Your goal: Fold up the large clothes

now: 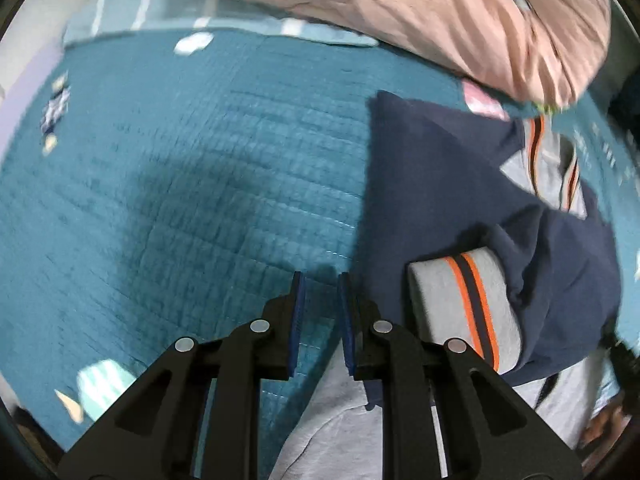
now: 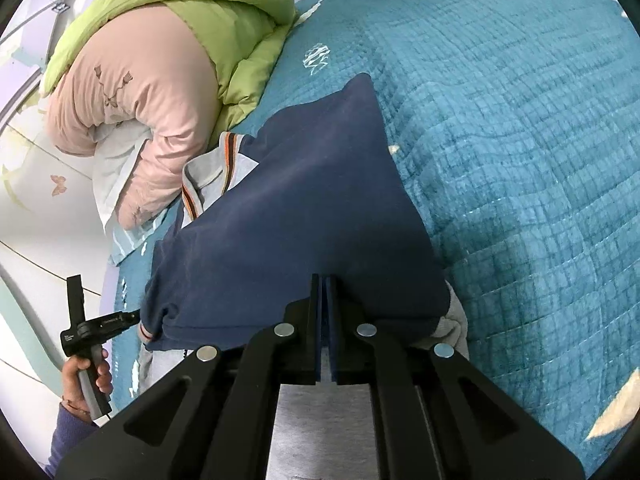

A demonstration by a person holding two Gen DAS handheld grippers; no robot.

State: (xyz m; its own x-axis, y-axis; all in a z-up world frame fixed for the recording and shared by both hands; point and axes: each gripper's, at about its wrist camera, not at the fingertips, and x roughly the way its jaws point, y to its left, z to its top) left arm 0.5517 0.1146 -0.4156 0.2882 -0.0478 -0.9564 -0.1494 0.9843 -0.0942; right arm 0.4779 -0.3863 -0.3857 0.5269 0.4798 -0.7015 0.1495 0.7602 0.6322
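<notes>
Mid-fold on the navy sweatshirt point(image 2: 296, 208) spread over the bed point(image 2: 520, 140): right gripper point(image 2: 323, 280) pinching its hem, left gripper point(image 1: 322, 280) narrowed, empty, needing a fresh grasp.

Folded garment point(image 2: 288, 216) lies on the bed cover point(image 2: 520, 160), beside the cover's left edge in the right wrist view. Rolled duvet point(image 2: 140, 120) sits behind it at the far-left corner, a padded jacket point(image 2: 192, 8) draped on top, a pillow point(image 2: 116, 168) under the duvet's near end.
</notes>
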